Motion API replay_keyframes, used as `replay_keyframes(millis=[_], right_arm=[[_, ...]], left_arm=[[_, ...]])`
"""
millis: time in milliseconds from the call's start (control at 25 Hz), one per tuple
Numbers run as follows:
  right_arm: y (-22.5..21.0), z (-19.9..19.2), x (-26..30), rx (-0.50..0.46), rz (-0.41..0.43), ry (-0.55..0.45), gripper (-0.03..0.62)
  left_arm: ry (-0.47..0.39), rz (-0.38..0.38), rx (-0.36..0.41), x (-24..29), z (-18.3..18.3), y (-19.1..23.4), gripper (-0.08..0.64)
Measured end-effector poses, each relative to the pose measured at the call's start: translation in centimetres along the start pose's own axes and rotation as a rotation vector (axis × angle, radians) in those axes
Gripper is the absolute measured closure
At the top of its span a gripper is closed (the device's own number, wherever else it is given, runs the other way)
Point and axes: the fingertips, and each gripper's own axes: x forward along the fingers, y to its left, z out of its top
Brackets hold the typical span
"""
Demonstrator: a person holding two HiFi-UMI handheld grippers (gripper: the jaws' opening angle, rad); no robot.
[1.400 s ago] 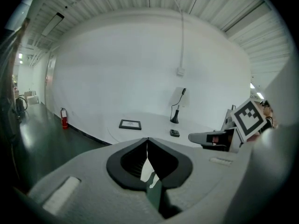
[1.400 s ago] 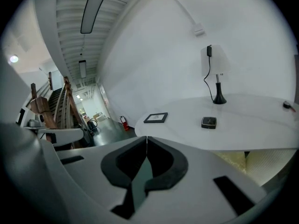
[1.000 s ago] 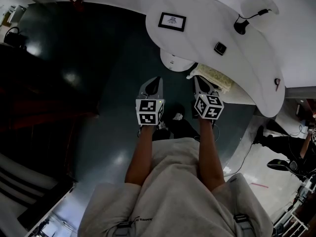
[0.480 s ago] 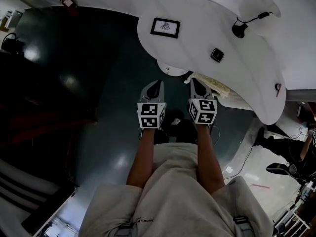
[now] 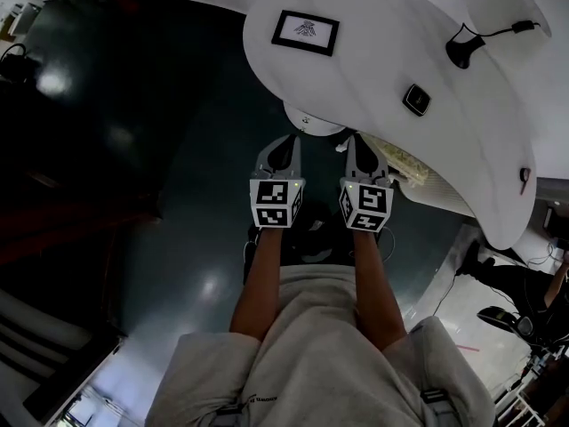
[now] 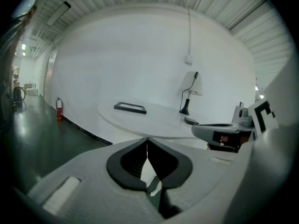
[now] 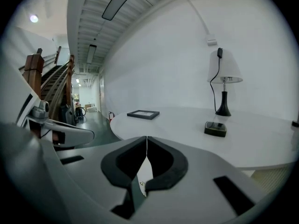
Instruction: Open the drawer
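No drawer shows plainly in any view. Both grippers hang side by side in front of the person, pointing at the edge of a white curved table [image 5: 373,52]. My left gripper [image 5: 281,147] is shut with nothing between its jaws; its black pads meet in the left gripper view [image 6: 147,140]. My right gripper [image 5: 354,146] is also shut and empty, with its pads together in the right gripper view [image 7: 146,139]. A round white part [image 5: 313,123] sits under the table's rim just beyond both tips.
On the table lie a black picture frame [image 5: 305,31], a small dark box [image 5: 417,100] and a lamp [image 7: 224,85] with a black cord. A cream textured thing [image 5: 404,160] shows under the rim at right. Dark glossy floor [image 5: 133,149] spreads to the left.
Both grippers have sunk and stand nearer the table's rim. The right gripper has rolled and drawn closer to the left one. Both stayed shut.
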Motion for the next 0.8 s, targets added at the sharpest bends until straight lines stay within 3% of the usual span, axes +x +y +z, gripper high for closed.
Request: replay_keyframes(millis=[240,800], right_arm=[[-1.5,-4.4,3.4,-0.116,-0.088,-0.152,0.577],[-2.6,-20.7,12.0,-0.009,-0.063,-0.244,0.577]], left_arm=[[-0.079,-0.032,0.018,6.2,-4.9,1.2,0.551],[-0.167,-0.062,0.216,16.7,-17.7,5.6,0.551]])
